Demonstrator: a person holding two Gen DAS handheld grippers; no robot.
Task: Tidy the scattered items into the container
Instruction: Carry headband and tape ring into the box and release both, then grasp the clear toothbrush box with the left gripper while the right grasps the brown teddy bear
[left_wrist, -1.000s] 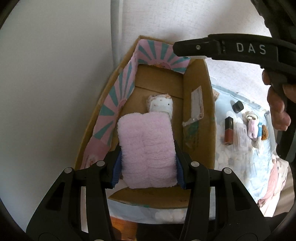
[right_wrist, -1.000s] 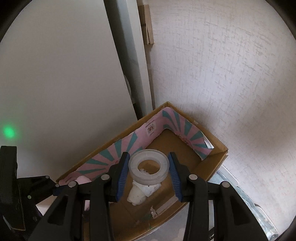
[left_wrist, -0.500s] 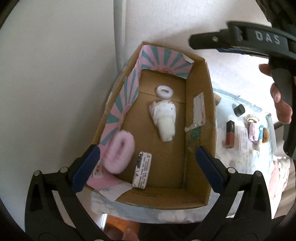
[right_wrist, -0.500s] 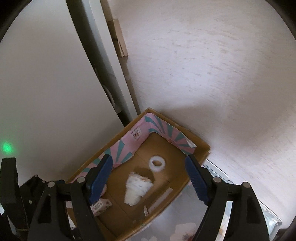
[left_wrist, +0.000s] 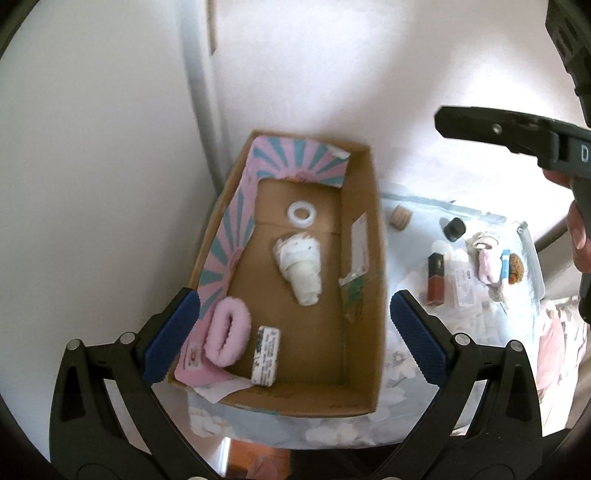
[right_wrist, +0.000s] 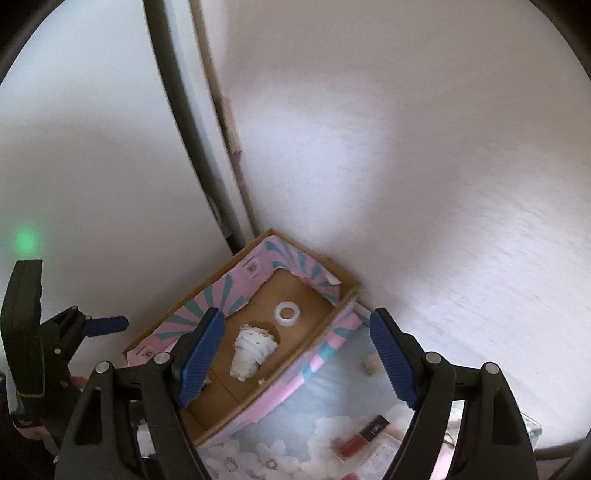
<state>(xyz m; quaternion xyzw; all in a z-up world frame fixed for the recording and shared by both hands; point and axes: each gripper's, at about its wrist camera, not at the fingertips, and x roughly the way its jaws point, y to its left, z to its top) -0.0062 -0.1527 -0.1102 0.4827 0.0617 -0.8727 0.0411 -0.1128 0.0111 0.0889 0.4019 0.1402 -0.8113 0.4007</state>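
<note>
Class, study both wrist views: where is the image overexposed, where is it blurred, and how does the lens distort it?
Left wrist view: bright light washes out the wall and the cloth's far edge; the box stays fairly sharp. Right wrist view: the wall looks smeared and soft, a green flare spot sits at the left, and the fisheye bends the straight door frame into a curve.

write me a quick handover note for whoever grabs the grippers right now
Left gripper: open, empty, above the cardboard box.
Right gripper: open, empty, also above the box.
In the box: pink fluffy band, white ring, rolled white cloth, small labelled packet.
Left to do, on the floral cloth right of the box: red lip gloss, black cap, small wooden piece, cluster of small hair items, flat clear packet.
</note>
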